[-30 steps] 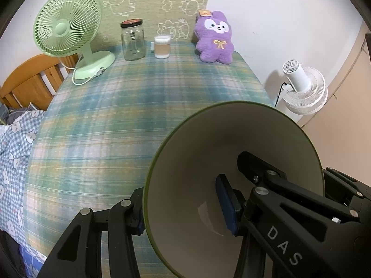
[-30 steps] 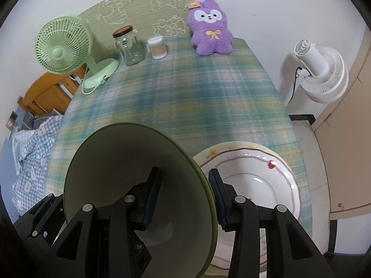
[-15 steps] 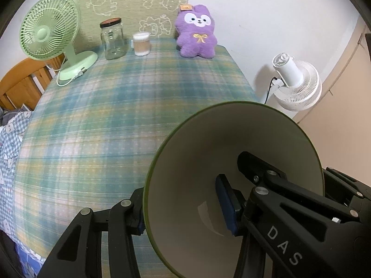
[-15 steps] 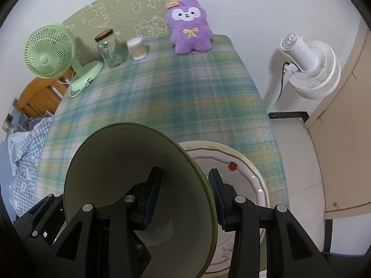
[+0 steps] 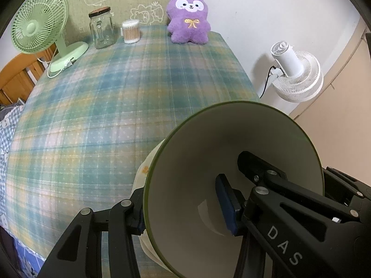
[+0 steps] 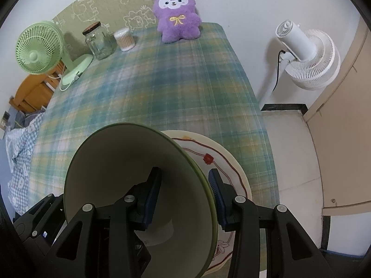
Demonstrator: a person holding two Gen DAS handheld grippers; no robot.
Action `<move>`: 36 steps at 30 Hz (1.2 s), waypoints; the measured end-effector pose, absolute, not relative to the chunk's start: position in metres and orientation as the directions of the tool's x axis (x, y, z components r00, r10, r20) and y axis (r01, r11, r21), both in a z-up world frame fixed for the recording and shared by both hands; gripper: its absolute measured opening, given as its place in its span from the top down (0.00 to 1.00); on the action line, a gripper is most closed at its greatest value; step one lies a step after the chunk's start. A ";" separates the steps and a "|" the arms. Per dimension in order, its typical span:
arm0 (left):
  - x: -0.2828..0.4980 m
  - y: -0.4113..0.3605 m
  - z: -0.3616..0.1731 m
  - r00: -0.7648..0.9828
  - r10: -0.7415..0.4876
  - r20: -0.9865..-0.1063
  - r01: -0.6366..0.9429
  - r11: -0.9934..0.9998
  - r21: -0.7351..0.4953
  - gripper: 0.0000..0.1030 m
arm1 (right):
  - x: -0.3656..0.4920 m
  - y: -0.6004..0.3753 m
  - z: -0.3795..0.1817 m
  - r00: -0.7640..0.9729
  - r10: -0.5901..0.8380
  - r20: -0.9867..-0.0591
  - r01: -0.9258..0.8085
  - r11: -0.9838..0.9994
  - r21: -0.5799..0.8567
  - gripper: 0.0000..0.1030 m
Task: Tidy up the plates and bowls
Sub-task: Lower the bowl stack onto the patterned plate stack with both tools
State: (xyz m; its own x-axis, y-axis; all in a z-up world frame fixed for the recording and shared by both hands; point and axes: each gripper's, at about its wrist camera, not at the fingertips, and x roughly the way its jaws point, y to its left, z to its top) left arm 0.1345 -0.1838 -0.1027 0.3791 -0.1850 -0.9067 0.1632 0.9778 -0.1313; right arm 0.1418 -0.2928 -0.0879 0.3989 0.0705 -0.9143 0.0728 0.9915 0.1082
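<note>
Left tongs: left gripper [image 5: 183,210] is clamped across the wall of the olive-rimmed, cream-lined conical ceramic bowl [image 5: 231,162], one blue pad inside, the other outside against the rim's near-left edge.
Right tongs: right gripper [image 6: 185,199] pinches the opposite wall of the same bowl [image 6: 129,176] in the same way, one pad within and one without.
Bowl's place: carried between the two tongs, clear of the cloth, tipped so its mouth faces away from the holder.
Just beyond the tongs: cream round ceramic plate with a red-brown painted line and small red flower [image 6: 222,162] lies flat on the cloth, directly under and to the right of the bowl; from the left camera only a sliver of its edge [image 5: 143,173] peeps out beside the bowl's rim.
Handling: bowl looks stiff, glazed and slick, probably fairly weighty and certainly breakable; the thin flaring wall gives the pads little purchase, so the two-sided hold at the rim seems the sensible one.
Risk: glaze on glaze could chip if it meets the plate hard.
Farther off: green-and-blue plaid tablecloth [image 6: 162,88] stretches ahead, with a purple plush bunny [image 6: 177,14] at its far end.
</note>
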 end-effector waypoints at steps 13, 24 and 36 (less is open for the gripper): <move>0.138 -0.188 -0.110 0.387 -0.170 -0.906 0.141 0.982 -0.124 0.51 | 0.150 -0.296 -0.096 0.395 0.077 -0.915 0.056 0.993 0.107 0.56; 0.136 -0.185 -0.112 0.380 -0.179 -0.908 0.143 0.981 -0.133 0.51 | 0.147 -0.294 -0.096 0.407 0.072 -0.911 0.040 0.995 0.096 0.55; 0.130 -0.190 -0.105 0.394 -0.196 -0.898 0.160 0.977 -0.143 0.25 | 0.142 -0.294 -0.090 0.423 0.075 -0.903 0.023 0.995 0.094 0.29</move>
